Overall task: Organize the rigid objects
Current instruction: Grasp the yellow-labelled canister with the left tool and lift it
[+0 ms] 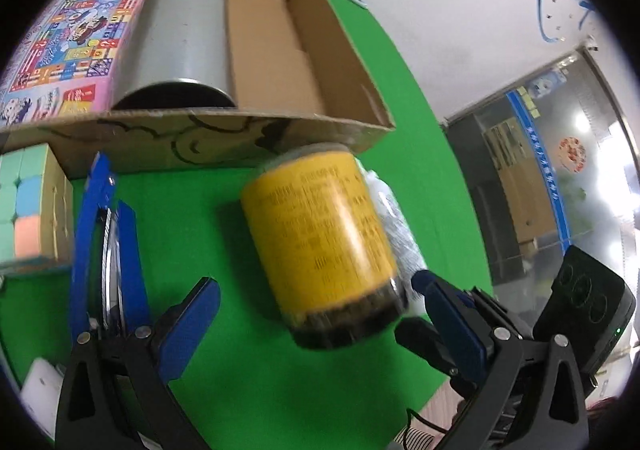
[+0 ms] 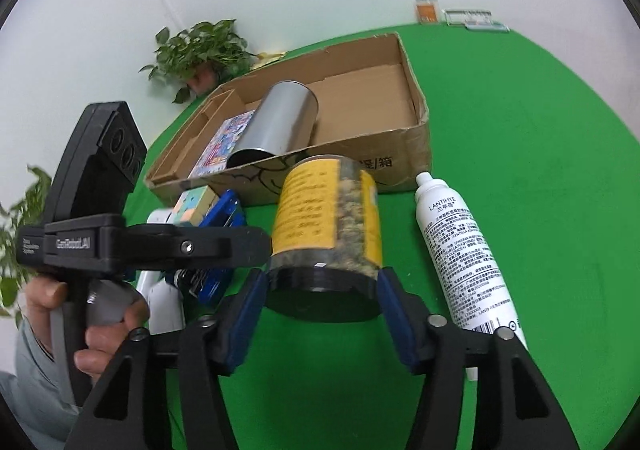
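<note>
**A:** Two handheld grippers over a green table [image 2: 520, 130]. What does the right one have?

**B:** The right gripper [image 2: 322, 290] has its blue pads clamped on the dark lid end of a jar [image 2: 324, 226] with a yellow label. The jar tilts away from the camera, its far end toward a cardboard box [image 2: 400, 154].

**A:** And the left gripper?

**B:** The left gripper [image 1: 312, 314] has its fingers spread wide apart, holding nothing. The jar sits between them, touching neither pad. A hand [image 2: 92, 314] grips its handle in the right view.

**A:** What is in the box?

**B:** A silver can [image 1: 184, 34] lying on its side, open end toward the near wall, and beside it a flat, colourful picture box [image 1: 72, 50].

**A:** Anything else on the table?

**B:** A white spray bottle [image 2: 464, 250] lies just right of the jar. To the left are a pastel puzzle cube [image 1: 28, 206], a blue tool [image 1: 104, 246] with a metal blade, and something white, too hidden to name. A potted plant [image 2: 200, 50] stands behind the box.
</note>
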Tool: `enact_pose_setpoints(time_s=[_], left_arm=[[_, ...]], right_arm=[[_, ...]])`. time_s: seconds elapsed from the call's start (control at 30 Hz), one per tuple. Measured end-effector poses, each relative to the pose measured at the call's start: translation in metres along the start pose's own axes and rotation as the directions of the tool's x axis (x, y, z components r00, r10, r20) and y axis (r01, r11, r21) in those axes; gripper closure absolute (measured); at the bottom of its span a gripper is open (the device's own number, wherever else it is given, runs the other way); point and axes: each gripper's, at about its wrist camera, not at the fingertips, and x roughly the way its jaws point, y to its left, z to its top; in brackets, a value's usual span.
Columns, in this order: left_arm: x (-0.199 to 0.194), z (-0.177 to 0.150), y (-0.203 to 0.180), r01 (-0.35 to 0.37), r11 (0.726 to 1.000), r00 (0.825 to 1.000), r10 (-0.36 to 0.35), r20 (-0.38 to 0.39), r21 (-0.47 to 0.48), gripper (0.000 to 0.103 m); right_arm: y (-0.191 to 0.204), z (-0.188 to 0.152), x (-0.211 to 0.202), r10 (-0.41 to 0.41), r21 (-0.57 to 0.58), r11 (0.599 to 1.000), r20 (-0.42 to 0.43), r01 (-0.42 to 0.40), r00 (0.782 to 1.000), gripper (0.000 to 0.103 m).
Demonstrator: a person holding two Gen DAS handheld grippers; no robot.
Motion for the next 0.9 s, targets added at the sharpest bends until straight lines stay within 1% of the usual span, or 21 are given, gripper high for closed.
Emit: enact_pose_setpoints(time_s=[0.07,0.1,0.23,0.3,0.33,0.37,0.43,0.57,0.63,0.73,0.9], left_arm=[[0.006,0.007,0.003,-0.015,1.000,1.000,0.015,-0.013,-0.005,0.001],[0.008,0.010,0.005,-0.019,1.000,1.000,0.018,-0.024,-0.014,0.001],[0.015,0.015,0.002,-0.016,1.000,0.998,0.015,-0.062,-0.008,0.004],[0.022,0.013,0.003,-0.005,1.000,0.995,0.003,-0.102,-0.014,0.010],[0.025,0.012,0.005,-0.003,1.000,0.992,0.000,-0.124,-0.022,0.014],[0.027,0.011,0.007,0.013,0.999,0.991,-0.018,-0.132,-0.040,0.015],[0.028,0.008,0.011,0.030,0.998,0.992,-0.037,-0.123,-0.055,0.015],[0.025,0.002,0.019,0.049,0.997,0.991,-0.056,-0.124,-0.060,0.016],[0.022,-0.002,0.017,0.038,0.998,0.992,-0.042,-0.119,-0.040,0.017],[0.013,-0.003,0.011,0.012,1.000,0.995,-0.013,-0.100,-0.002,0.017],[-0.006,0.006,-0.009,0.006,0.999,0.999,-0.004,-0.039,0.050,0.017]], right_arm=[[-0.004,0.003,0.011,0.018,0.023,1.000,-0.036,-0.017,0.999,0.044],[-0.004,0.004,0.017,0.044,0.038,0.998,-0.050,-0.042,0.998,0.041],[0.009,0.006,0.035,0.046,0.016,0.999,-0.088,-0.045,0.995,0.031],[0.013,0.006,0.043,0.051,0.022,0.999,-0.108,-0.049,0.993,0.028],[0.014,0.007,0.045,0.051,0.023,0.999,-0.114,-0.049,0.992,0.027],[0.016,0.007,0.048,0.049,0.022,0.999,-0.118,-0.047,0.992,0.026],[0.019,0.007,0.052,0.042,0.018,0.999,-0.126,-0.040,0.991,0.025],[0.030,0.010,0.054,0.000,-0.015,1.000,-0.129,-0.002,0.992,0.025],[0.035,0.009,0.054,-0.011,-0.025,1.000,-0.127,0.007,0.992,0.026],[0.039,0.007,0.052,-0.002,-0.019,1.000,-0.109,0.000,0.994,0.026],[0.052,0.013,0.033,-0.004,-0.051,0.999,-0.041,0.001,0.999,0.026]])
